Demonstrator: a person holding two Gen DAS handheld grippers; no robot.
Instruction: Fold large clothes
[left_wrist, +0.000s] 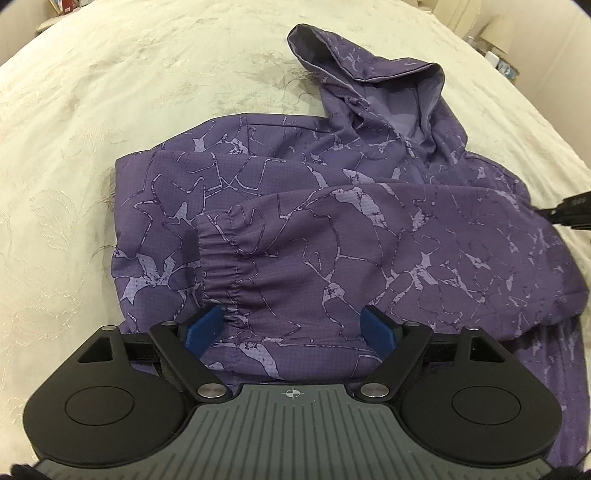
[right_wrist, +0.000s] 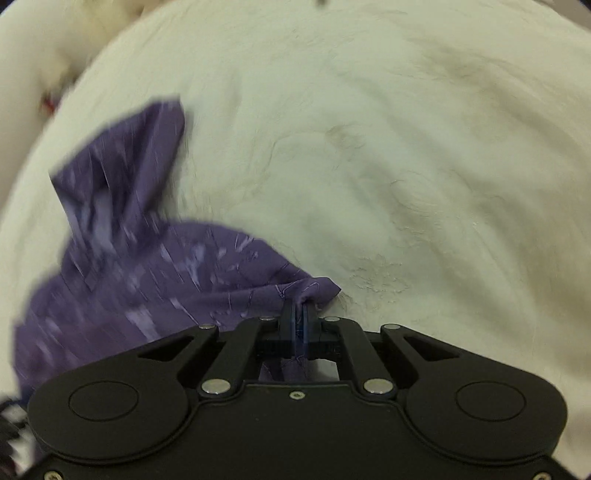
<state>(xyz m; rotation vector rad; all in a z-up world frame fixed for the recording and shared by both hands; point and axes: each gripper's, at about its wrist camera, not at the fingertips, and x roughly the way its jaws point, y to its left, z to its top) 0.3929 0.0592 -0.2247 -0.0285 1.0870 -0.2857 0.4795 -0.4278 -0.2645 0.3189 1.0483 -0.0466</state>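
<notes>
We saw purple hooded jacket (left_wrist: 332, 221) mid-bed on cream bedspread (left_wrist: 110, 110), sleeve (left_wrist: 295, 258) folded across body, hood toward far edge. Left tool (left_wrist: 291, 325) spread above sleeve, gripping nothing. Right tool (right_wrist: 298, 314) pressed together, pinching jacket fabric; view blurred.

free: bedspread (left_wrist: 74, 147) left of jacket (left_wrist: 332, 240) | obstacle: hood (left_wrist: 369, 74) raised beyond

A purple hooded jacket (left_wrist: 332, 229) with a pale cracked-line print lies partly folded on the cream bed (left_wrist: 92, 147). Its hood (left_wrist: 373, 85) lies open toward the bed's far side, and one sleeve with an elastic cuff (left_wrist: 219, 262) is folded across its body.
</notes>
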